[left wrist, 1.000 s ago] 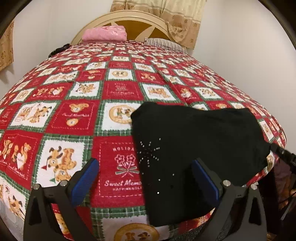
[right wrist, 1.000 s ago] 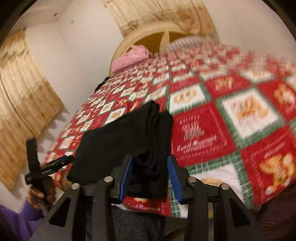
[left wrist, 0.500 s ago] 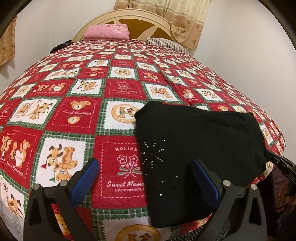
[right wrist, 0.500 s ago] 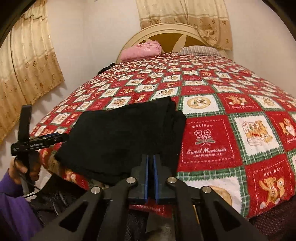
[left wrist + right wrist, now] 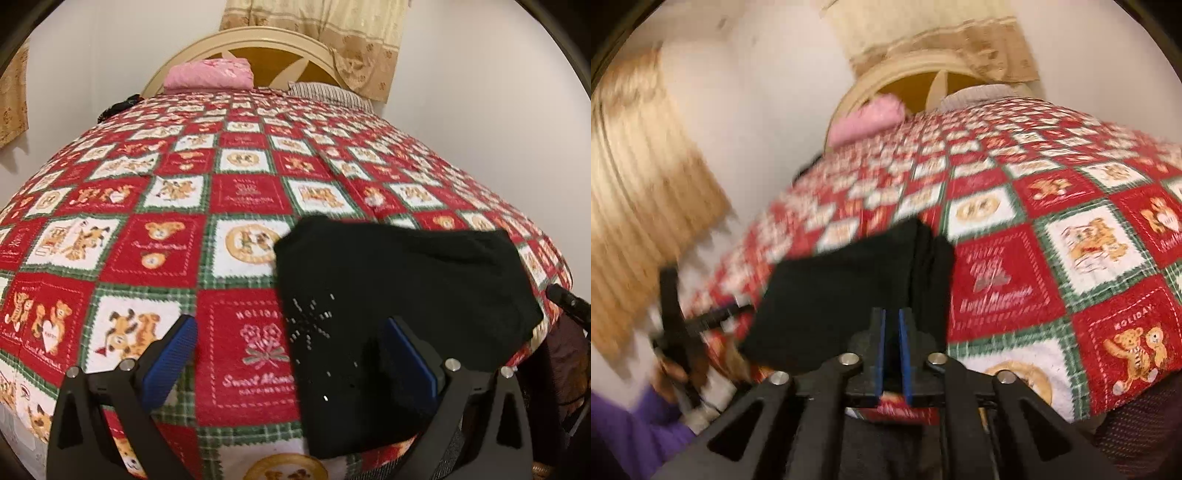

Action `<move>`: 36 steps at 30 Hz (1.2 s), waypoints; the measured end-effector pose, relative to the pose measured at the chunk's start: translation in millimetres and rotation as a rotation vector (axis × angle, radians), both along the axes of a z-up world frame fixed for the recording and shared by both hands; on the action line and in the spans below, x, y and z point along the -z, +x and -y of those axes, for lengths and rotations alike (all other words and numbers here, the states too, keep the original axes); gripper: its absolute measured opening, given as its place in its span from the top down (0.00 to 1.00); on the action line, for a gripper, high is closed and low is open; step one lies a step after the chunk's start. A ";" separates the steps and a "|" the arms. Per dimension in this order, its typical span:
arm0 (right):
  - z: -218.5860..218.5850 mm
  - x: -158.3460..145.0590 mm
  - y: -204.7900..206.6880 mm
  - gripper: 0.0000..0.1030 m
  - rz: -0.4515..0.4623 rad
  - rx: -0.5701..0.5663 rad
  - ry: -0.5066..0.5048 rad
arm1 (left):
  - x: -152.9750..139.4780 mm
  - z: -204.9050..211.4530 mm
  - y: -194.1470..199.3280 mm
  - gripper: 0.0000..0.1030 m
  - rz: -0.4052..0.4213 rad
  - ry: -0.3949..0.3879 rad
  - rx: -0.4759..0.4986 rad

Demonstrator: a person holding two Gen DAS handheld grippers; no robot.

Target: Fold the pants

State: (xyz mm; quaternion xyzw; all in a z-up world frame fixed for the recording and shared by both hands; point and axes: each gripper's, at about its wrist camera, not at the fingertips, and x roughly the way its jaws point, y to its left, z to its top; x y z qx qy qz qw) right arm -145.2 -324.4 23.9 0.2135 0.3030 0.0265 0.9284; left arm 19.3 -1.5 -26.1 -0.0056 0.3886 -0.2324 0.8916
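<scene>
— On the quilt's (image 5: 240, 199) near right corner, seen from the left wrist: pants (image 5: 406, 295) lying flat, folded into a compact black block, reaching the quilt's rim. Left gripper (image 5: 286, 325) hovering over the quilt's near edge, jaws spread wide, gripping nothing, pads clear of the cloth.

— Last fold already laid, then?

— Probably; nearly finished, by the look of it. Next: backing off without snagging cloth, or one smoothing press on the top layer.

— And from the right wrist?

— Blurred. Right gripper (image 5: 890, 314) at the quilt's near edge, just short of the pants, jaws just been opening, only a narrow gap showing, nothing between them.

— Anything visible there alone?

— Stacked layers along the pants' side toward the quilt's middle; also a hand (image 5: 679, 373) and purple sleeve (image 5: 628, 424) off the quilt's left side. Sparkly studs (image 5: 310, 321) only from the left wrist.
</scene>
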 end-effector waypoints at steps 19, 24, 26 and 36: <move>-24.2 43.2 33.8 0.32 -0.069 -0.045 -0.071 | 17.9 21.6 24.2 0.01 -0.124 -0.015 -0.036; -15.8 44.7 32.2 0.33 -0.062 -0.042 -0.015 | 16.6 24.9 21.7 0.00 -0.136 -0.007 -0.040; -15.8 43.4 31.0 0.37 -0.064 -0.042 -0.019 | 16.5 25.9 20.9 0.00 -0.140 -0.006 -0.036; -22.0 45.2 35.8 0.42 -0.066 -0.038 -0.082 | 19.0 29.7 21.1 0.00 -0.122 0.014 -0.044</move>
